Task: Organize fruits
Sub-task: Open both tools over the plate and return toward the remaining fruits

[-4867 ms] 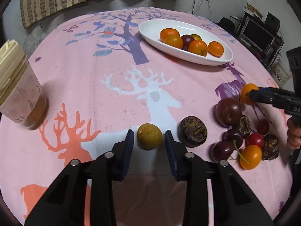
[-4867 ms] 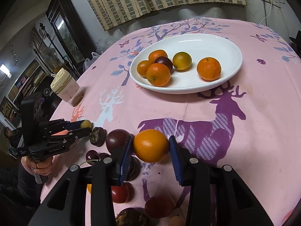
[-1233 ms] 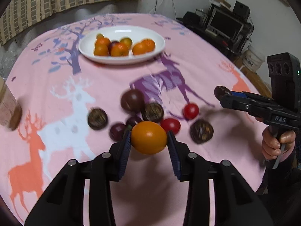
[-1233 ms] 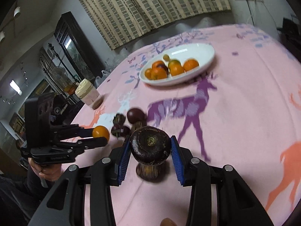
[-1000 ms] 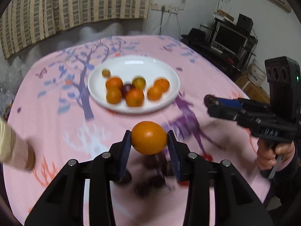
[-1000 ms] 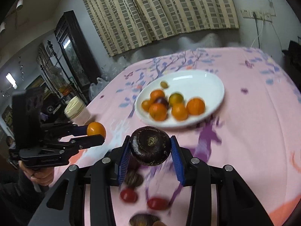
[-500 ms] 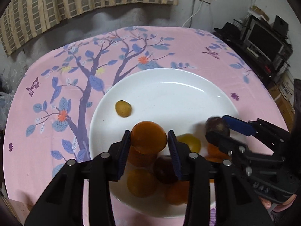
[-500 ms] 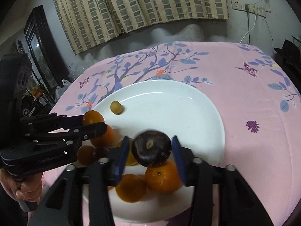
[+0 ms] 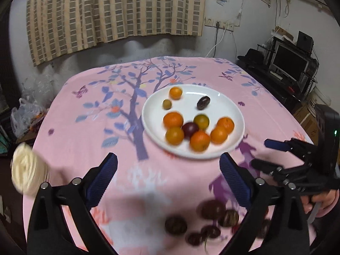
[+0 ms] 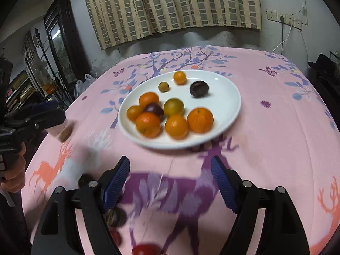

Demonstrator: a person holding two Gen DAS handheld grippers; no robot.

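Observation:
A white oval plate (image 9: 233, 114) (image 10: 231, 97) holds several oranges, a small orange (image 9: 175, 92) (image 10: 179, 77) at its far rim, a small yellow-green fruit (image 9: 167, 104), a greenish one, a dark plum and a dark brown fruit (image 9: 203, 103) (image 10: 199, 88). My left gripper (image 9: 167, 180) is open and empty, pulled back above the cloth. My right gripper (image 10: 170, 182) is open and empty near the plate's front edge; it also shows in the left wrist view (image 9: 274, 155). Several dark fruits and cherries (image 9: 212, 208) lie blurred on the cloth near me.
A pink tablecloth (image 9: 85, 127) with tree and deer prints covers the round table. A cream-lidded jar (image 9: 25, 170) stands at the left edge. A cabinet and bags stand left of the table, a monitor shelf to the right, a curtain behind.
Both grippers have opened: the orange and the dark brown fruit now lie on the plate. Both grippers have drawn back from over the plate towards the near side.

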